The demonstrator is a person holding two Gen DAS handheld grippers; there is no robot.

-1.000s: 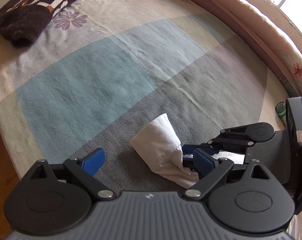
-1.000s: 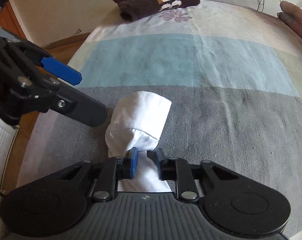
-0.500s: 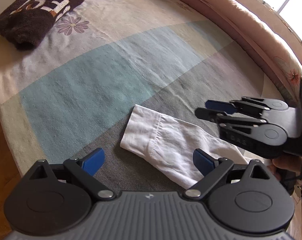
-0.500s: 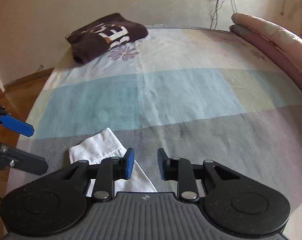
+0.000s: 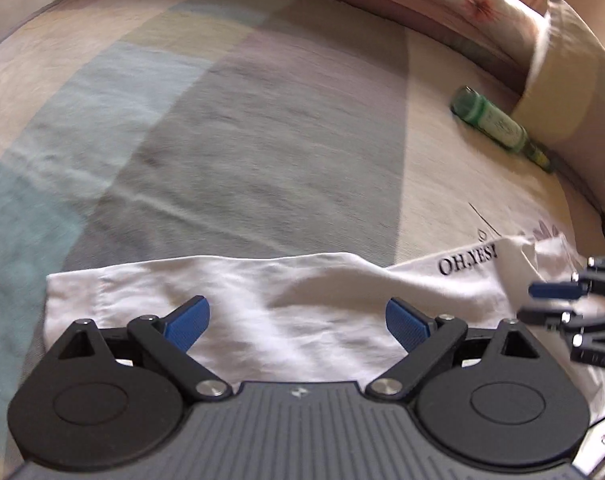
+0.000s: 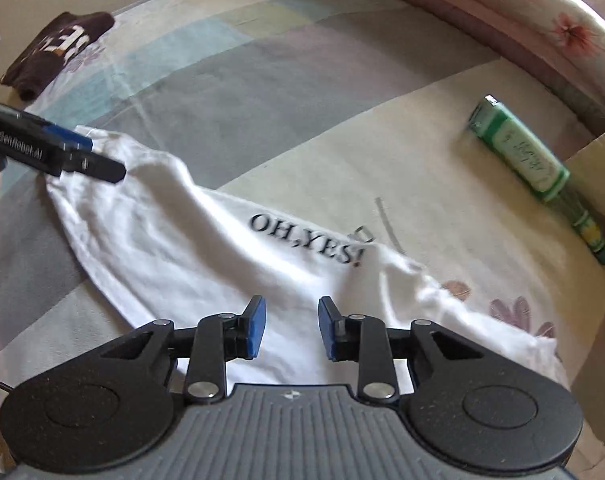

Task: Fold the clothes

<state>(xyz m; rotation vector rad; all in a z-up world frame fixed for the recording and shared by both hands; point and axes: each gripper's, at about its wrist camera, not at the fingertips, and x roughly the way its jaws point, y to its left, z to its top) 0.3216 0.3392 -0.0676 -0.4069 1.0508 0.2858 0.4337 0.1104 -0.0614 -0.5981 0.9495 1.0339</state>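
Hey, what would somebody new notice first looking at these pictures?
Probably the white shirt lettered OH,YES!, stretched across the near part of the patchwork bedspread under both open claws. Next, the green bottle lying at the right by the pillows, and the folded dark brown garment at the far left corner.

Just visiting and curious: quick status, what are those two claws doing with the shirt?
Left gripper open, right gripper open, both empty. White shirt spread on bed, not yet folded. Green bottle lies off to the side, clear.
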